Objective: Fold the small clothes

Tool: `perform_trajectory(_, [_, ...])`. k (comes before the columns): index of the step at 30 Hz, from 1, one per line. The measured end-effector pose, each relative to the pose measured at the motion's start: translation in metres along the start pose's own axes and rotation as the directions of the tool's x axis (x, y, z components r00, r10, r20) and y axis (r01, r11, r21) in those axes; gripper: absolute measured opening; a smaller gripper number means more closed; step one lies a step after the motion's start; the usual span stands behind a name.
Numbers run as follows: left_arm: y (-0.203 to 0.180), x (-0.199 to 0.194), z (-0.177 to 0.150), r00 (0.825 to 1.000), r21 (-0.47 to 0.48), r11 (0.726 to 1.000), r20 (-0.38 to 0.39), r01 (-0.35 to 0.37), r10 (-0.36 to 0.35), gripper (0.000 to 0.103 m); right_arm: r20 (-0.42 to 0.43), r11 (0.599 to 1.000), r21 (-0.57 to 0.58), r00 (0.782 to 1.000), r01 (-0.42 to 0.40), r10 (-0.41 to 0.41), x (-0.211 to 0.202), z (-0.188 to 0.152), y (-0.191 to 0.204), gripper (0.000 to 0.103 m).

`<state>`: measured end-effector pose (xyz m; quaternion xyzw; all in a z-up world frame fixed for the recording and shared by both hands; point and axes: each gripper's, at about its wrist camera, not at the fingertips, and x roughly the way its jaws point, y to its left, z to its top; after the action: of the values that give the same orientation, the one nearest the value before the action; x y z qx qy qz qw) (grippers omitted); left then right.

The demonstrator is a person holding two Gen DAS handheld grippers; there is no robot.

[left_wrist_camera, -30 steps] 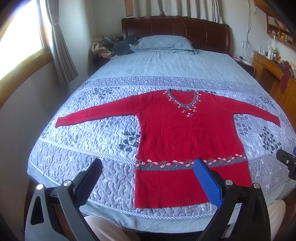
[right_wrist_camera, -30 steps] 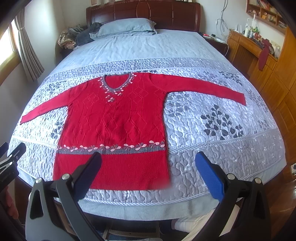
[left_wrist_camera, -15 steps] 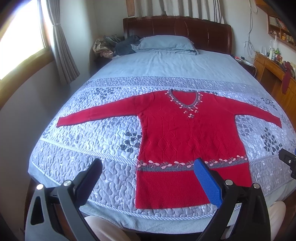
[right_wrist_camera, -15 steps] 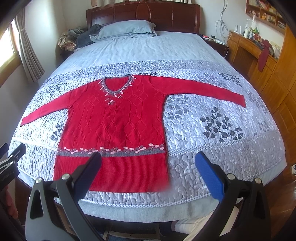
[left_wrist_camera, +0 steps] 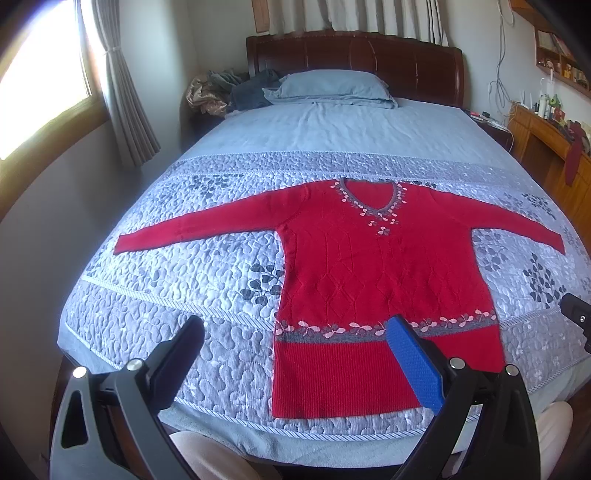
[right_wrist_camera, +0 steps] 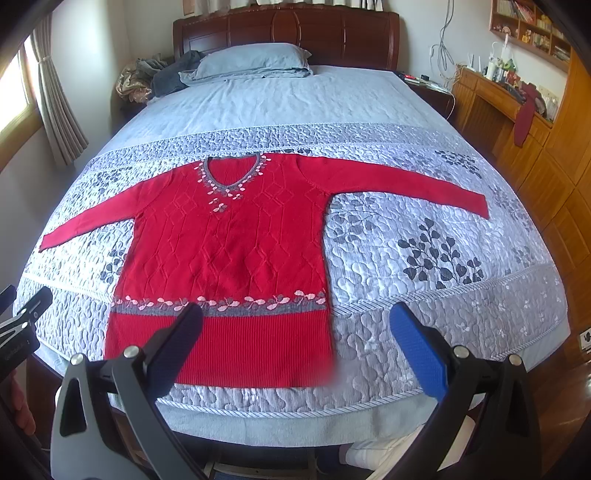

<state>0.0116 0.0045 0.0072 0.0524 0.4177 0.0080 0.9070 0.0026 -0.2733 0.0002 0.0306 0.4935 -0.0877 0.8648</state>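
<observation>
A red knit sweater [left_wrist_camera: 373, 273] with a grey flowered V-neck and a flowered band near the hem lies flat, face up, on the bed, both sleeves spread out sideways. It also shows in the right wrist view [right_wrist_camera: 229, 251]. My left gripper [left_wrist_camera: 295, 332] is open and empty, held above the foot of the bed near the hem's left corner. My right gripper [right_wrist_camera: 295, 321] is open and empty, above the hem's right corner. The right gripper's tip shows at the left view's right edge [left_wrist_camera: 576, 317].
The bed has a grey-blue quilted cover [right_wrist_camera: 443, 295], a pillow [right_wrist_camera: 255, 59] and a dark wooden headboard [right_wrist_camera: 295, 29]. A heap of clothes [right_wrist_camera: 155, 77] lies at its far left. Wooden cabinets [right_wrist_camera: 546, 147] line the right side. A window and curtain [left_wrist_camera: 122, 92] are on the left.
Both grippers have edged slightly forward and the view has risen a little. The sweater has not moved. Both grippers stay open.
</observation>
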Motion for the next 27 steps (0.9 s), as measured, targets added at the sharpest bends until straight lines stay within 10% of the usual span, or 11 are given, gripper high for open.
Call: perform_trajectory(27, [-0.036,0.029,0.027,1.0,0.037,0.999,-0.015,0.001,0.0,0.099,-0.013,1.0,0.019,1.0,0.006,-0.005,0.03,0.021,-0.025,0.1])
